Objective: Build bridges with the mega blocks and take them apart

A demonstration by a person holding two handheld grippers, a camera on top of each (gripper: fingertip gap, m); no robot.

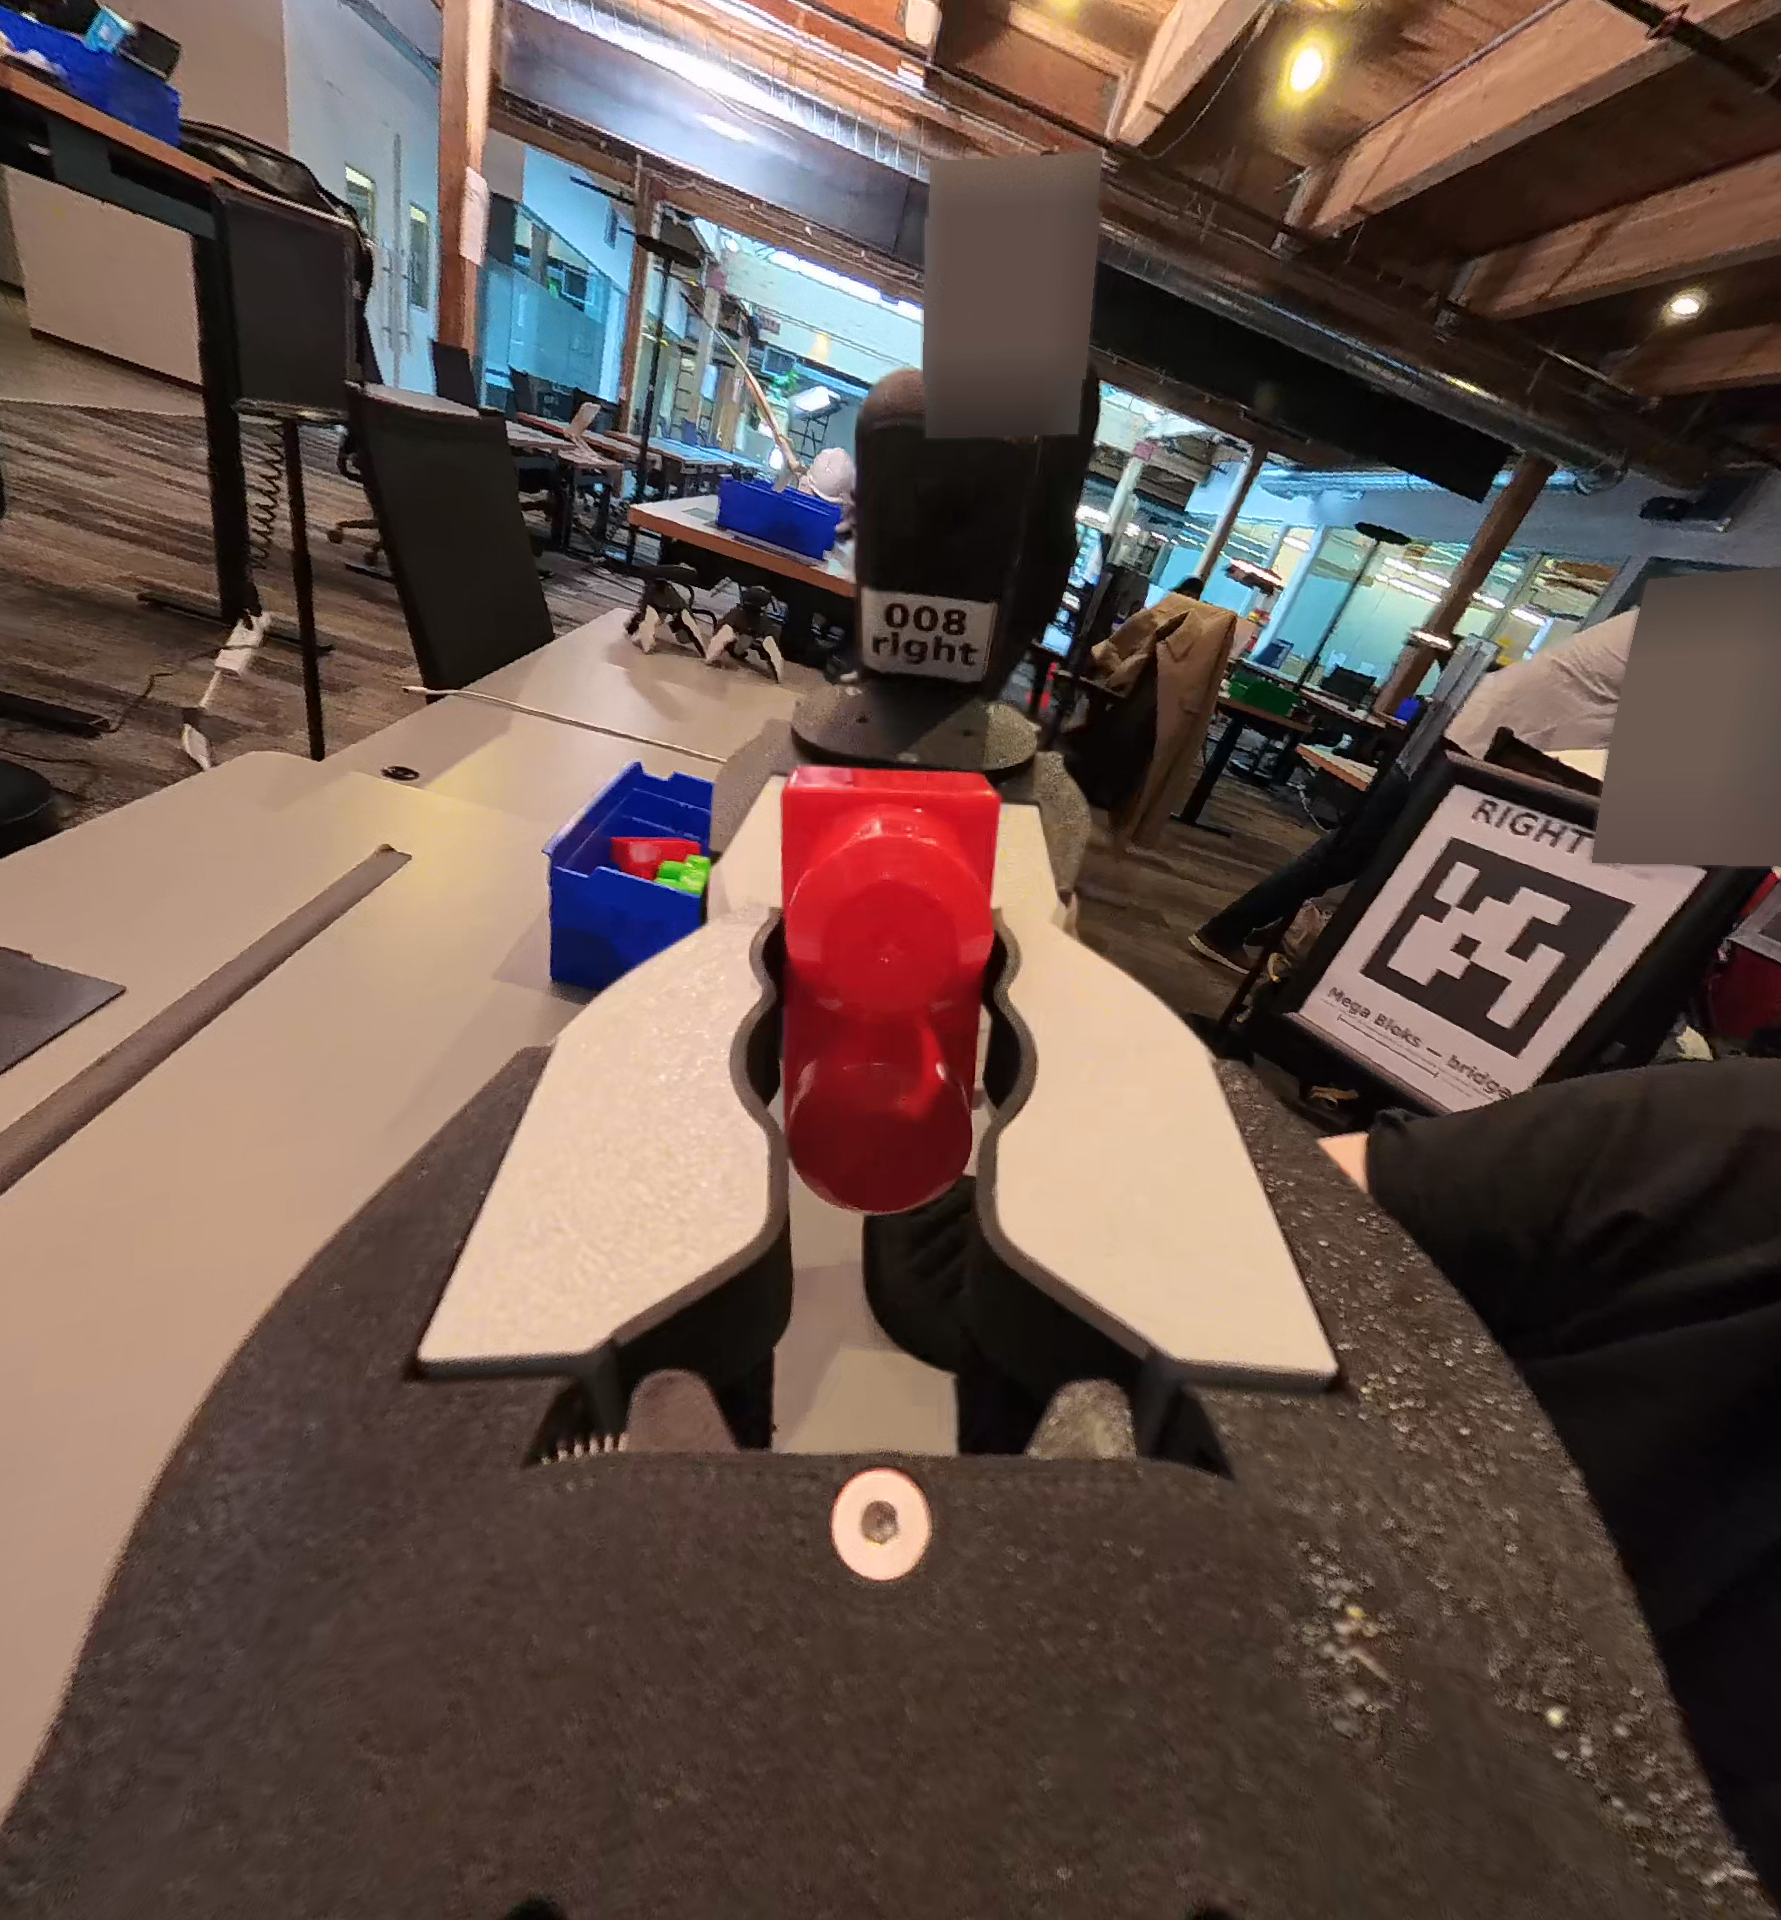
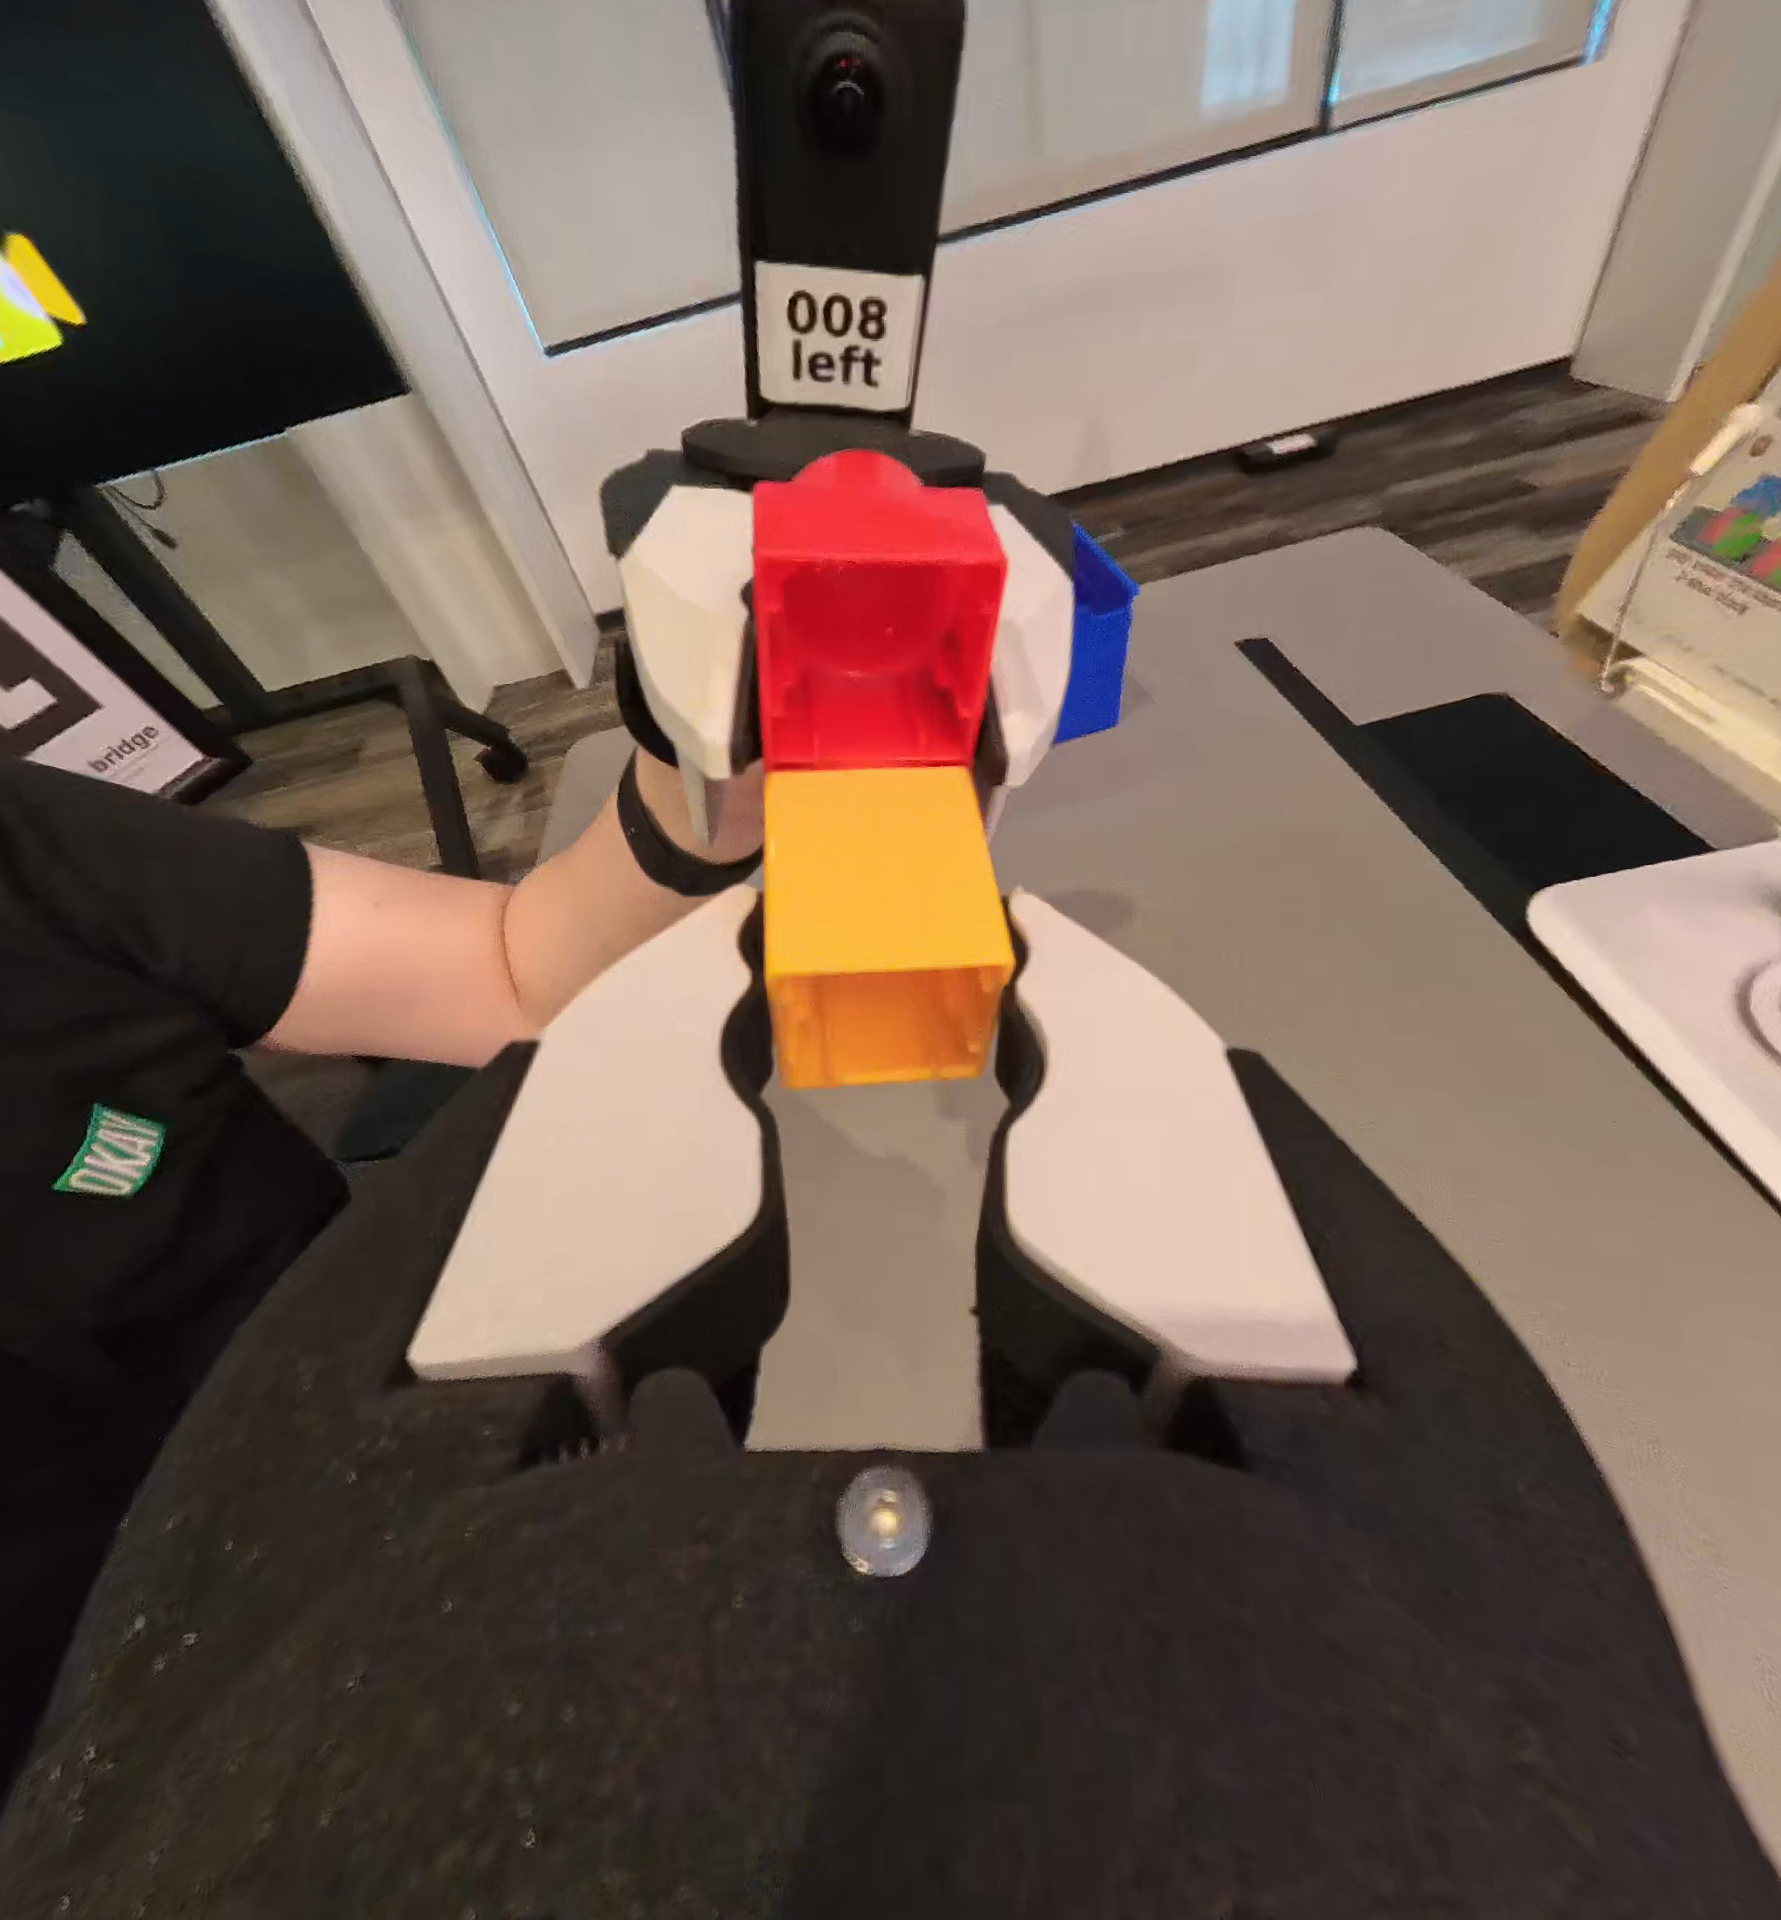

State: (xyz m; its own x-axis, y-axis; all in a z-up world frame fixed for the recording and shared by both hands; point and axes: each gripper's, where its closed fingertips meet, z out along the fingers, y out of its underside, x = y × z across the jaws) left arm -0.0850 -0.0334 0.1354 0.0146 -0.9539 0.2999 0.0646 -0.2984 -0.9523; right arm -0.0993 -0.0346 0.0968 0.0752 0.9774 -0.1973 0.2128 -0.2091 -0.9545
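My left gripper [image 1: 881, 997] was clamped on a red block [image 1: 881, 977], studs pointing back toward the cam, fingers pressed against both its sides. Same red block [image 2: 878, 623] showed in the right wrist view w/ its hollow underside facing me, held up off the table. My right gripper [image 2: 886, 987] was closed snug on a yellow block [image 2: 881, 894], open bottom toward the cam, its far end touching the lower edge of the red one. Couldn't tell if the two were actually mated or just butted together.

Both grippers faced each other head-on above the grey table [image 2: 1333, 1039], so each one blocked most of the other's view; the right gripper body [image 1: 927, 665] filled the middle behind the red block.

Other stuff: blue bin [image 1: 621, 894] on the table just left of the grippers in the left wrist view, w/ red & green blocks [image 1: 662, 862] inside. Marker board [image 1: 1488, 935] stood off the table edge to the right there. Dark mat [image 2: 1530, 769] lay on the table, white tray [image 2: 1696, 987] near it, instruction card [image 2: 1759, 582] on a stand beyond. My forearm [image 2: 418, 945] reached in from the left in the right wrist view.
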